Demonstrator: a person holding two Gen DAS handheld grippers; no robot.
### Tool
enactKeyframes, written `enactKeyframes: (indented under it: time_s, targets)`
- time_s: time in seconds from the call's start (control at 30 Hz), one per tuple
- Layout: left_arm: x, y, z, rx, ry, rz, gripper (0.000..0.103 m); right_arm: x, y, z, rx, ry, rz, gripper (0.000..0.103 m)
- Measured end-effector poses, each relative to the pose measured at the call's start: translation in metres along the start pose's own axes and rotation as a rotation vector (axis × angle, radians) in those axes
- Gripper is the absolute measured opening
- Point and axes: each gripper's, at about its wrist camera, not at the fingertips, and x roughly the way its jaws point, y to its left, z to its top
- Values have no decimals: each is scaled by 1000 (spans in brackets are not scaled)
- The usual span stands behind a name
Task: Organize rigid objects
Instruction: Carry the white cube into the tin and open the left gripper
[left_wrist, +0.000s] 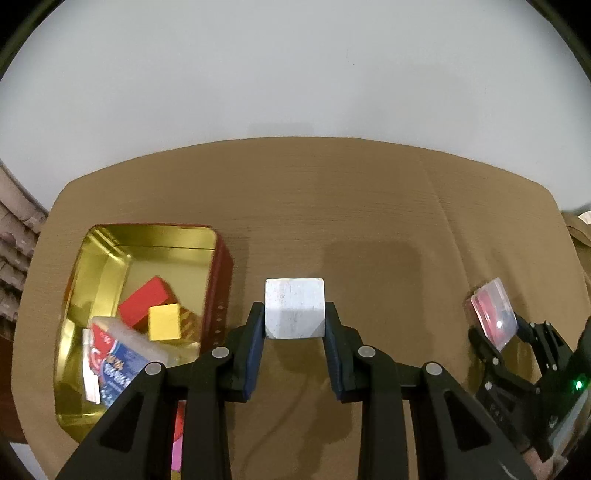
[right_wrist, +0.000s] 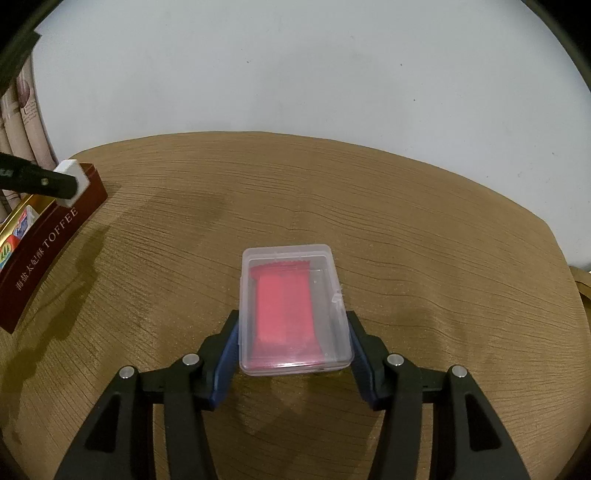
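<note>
So the red toffee tin (left_wrist: 221, 280) sits off to the left of the left gripper (left_wrist: 294, 325), whose jaws are clamped on a white cube (left_wrist: 294, 308) (lifted clear of the table); right gripper (right_wrist: 293, 332) pinches a clear plastic case (right_wrist: 293, 306).

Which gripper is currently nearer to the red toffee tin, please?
Left. The left gripper, shut on the white block, is just beside the toffee tin. The right gripper, shut on the clear plastic case, is farther across the table.
</note>
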Motion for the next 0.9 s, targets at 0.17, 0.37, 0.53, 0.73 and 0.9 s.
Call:
enactKeyframes:
  time_s: [0.17, 0.37, 0.53, 0.73, 0.9]
  targets:
    - [-17, 9, -5, -5, -17, 21, 27, 0, 0, 0, -1, 0, 0, 55]
    - [-31, 43, -6, -34, -32, 66, 27, -1, -1, -1, -1, 0, -1, 55]
    - [-24, 73, -12, -69, -16, 96, 27, -1, -1, -1, -2, 0, -2, 55]
    - [-13, 104, -13, -132, 7, 116, 27, -1, -3, -3, -3, 0, -4, 55]
    - [-3, 127, -13, -184, 3, 115, 27, 0, -3, -3, -3, 0, -5, 55]
